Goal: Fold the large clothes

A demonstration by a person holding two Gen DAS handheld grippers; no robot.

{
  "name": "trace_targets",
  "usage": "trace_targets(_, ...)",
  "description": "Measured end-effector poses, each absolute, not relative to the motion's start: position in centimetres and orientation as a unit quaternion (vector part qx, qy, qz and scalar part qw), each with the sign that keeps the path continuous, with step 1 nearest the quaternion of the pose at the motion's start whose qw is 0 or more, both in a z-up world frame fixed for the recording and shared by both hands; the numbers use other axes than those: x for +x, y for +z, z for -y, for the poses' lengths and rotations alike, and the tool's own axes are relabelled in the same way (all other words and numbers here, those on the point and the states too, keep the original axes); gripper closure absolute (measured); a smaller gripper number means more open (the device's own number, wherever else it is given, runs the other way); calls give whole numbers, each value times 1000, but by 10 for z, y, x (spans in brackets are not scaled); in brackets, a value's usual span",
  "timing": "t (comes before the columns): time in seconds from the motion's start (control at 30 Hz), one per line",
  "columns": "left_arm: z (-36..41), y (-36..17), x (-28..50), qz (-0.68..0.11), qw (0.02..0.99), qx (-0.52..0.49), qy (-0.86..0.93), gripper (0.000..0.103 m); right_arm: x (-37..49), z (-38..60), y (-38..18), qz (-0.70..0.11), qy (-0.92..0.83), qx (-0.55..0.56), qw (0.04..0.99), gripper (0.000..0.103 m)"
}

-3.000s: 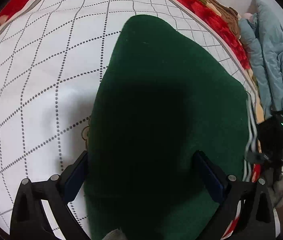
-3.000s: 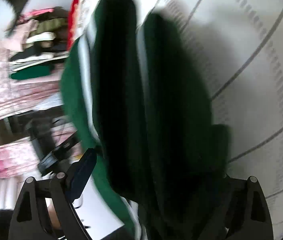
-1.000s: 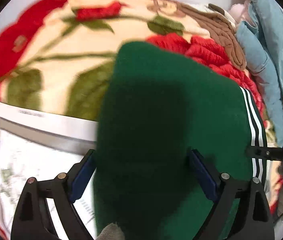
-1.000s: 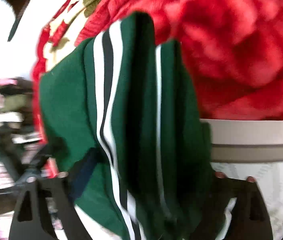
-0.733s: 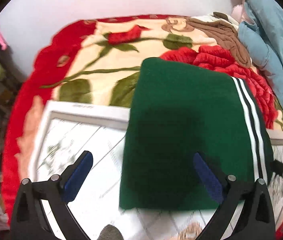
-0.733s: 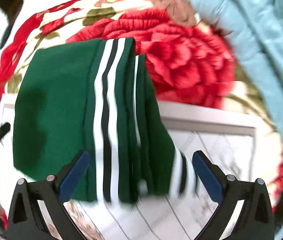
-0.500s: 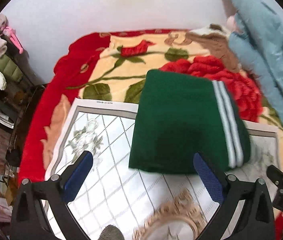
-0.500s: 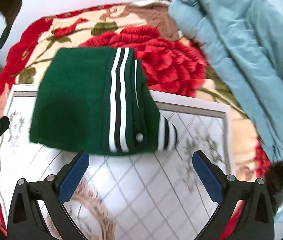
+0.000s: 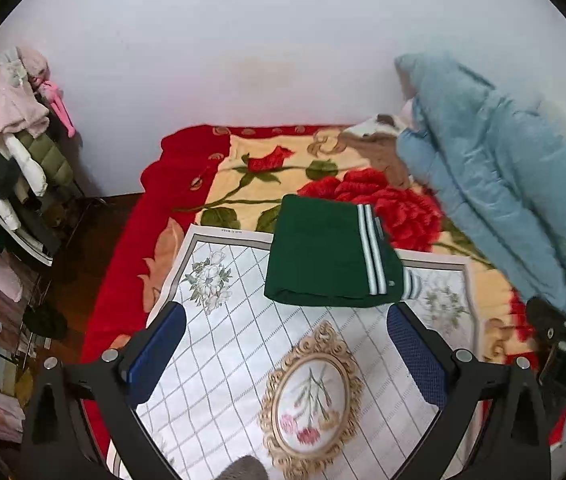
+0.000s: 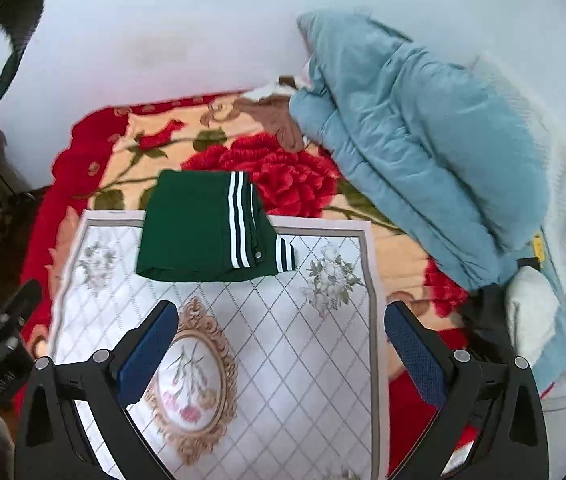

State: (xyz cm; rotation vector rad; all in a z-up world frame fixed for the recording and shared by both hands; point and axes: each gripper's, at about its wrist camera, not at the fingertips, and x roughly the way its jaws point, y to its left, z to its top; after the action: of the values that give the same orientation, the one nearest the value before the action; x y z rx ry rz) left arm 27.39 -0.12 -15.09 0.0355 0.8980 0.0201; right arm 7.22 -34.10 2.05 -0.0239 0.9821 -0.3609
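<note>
The green garment (image 9: 323,256) lies folded into a neat rectangle in the middle of both views, its far half on the red rose blanket (image 9: 187,184) and its near half overlapping the top edge of the white quilted mat (image 9: 235,344). White and dark stripes run down its right side, and a striped cuff sticks out at its lower right corner.

Working down in size from there: the pale wall (image 9: 243,40) fills the upper part of each frame. The blanket spreads under everything on the bed, with a big red rose just right of the garment. A light blue puffer coat (image 10: 423,128) is heaped at the right, well apart from the garment, with something brown (image 10: 275,120) tucked at its upper left end. The mat, with its grey lattice and a gold-framed flower medallion (image 9: 311,396), takes up the lower centre. A rack of hanging clothes (image 9: 7,128) sits at the left edge of the left view.

My left jaws (image 9: 283,356) stand wide apart at the bottom of that frame, with only the mat between them. My right jaws (image 10: 279,352) are equally wide, nothing between them, above the mat and near the garment's lower edge in frame. Neither touches the garment.
</note>
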Motion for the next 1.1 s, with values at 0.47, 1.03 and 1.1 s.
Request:
trace_targets(0.47,0,-34,169,-375,927,4,5,1,-86,297,177,-389,-174,-32,904,0)
trace_targets(1.03,-8,2,114,-352,936,-9,21,0,-152,273,229,-357,-167,-43,918,0)
trace_targets(1.1,-7,2,112,-350,937,-8,24,0,-155,271,230,-357,-163,-43,919,0)
